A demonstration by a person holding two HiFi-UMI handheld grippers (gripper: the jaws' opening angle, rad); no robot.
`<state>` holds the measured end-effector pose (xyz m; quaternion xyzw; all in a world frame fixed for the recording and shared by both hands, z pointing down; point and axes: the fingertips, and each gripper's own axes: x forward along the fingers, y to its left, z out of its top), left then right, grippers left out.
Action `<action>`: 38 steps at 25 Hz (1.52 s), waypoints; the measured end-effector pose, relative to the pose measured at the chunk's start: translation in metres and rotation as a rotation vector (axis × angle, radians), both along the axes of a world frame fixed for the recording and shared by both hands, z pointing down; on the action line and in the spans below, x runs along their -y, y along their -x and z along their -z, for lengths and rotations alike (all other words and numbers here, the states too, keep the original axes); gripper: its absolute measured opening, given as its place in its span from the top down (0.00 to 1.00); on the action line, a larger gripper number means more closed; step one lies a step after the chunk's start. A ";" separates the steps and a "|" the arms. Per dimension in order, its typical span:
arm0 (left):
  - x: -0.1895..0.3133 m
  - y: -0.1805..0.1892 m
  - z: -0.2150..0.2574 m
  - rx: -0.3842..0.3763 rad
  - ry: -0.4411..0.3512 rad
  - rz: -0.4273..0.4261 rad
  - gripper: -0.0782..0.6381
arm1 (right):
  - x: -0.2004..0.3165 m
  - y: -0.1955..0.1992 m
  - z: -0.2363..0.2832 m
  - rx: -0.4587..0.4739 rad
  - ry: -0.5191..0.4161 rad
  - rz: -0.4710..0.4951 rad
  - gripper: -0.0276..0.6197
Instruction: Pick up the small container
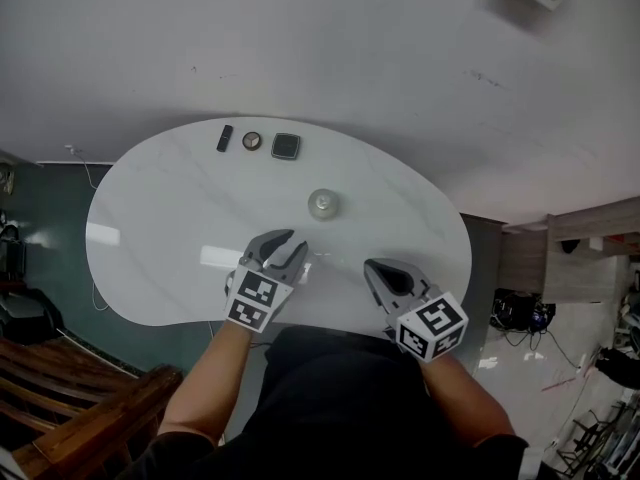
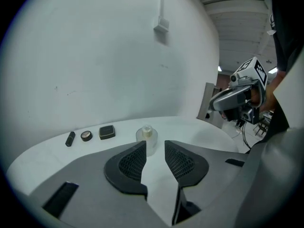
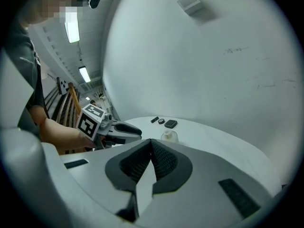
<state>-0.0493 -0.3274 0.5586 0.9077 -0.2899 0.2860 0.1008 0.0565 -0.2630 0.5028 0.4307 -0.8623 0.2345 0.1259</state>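
The small container is a clear round jar with a pale lid, standing upright near the middle of the white table. My left gripper hovers just short of it, a little to its left, jaws open with nothing between them. In the left gripper view the container shows beyond the gap of the left gripper. My right gripper hangs over the table's near edge, shut and empty. The right gripper view has the container past the closed tips of the right gripper.
At the table's far edge lie a black tube, a small round compact and a square black case. A white wall rises behind the table. Wooden furniture stands at the lower left.
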 end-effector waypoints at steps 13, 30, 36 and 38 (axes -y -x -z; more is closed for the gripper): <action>0.041 -0.026 -0.071 0.050 0.011 -0.047 0.50 | -0.012 -0.017 -0.011 0.003 0.025 -0.040 0.96; 0.074 -0.067 -0.100 0.080 -0.014 -0.107 0.42 | -0.020 -0.053 -0.020 -0.035 0.078 -0.116 0.96; 0.081 -0.081 -0.107 0.088 -0.020 -0.137 0.40 | -0.020 -0.067 -0.023 -0.040 0.087 -0.153 0.96; 0.082 -0.085 -0.110 0.093 -0.017 -0.144 0.40 | -0.019 -0.070 -0.023 -0.038 0.088 -0.160 0.96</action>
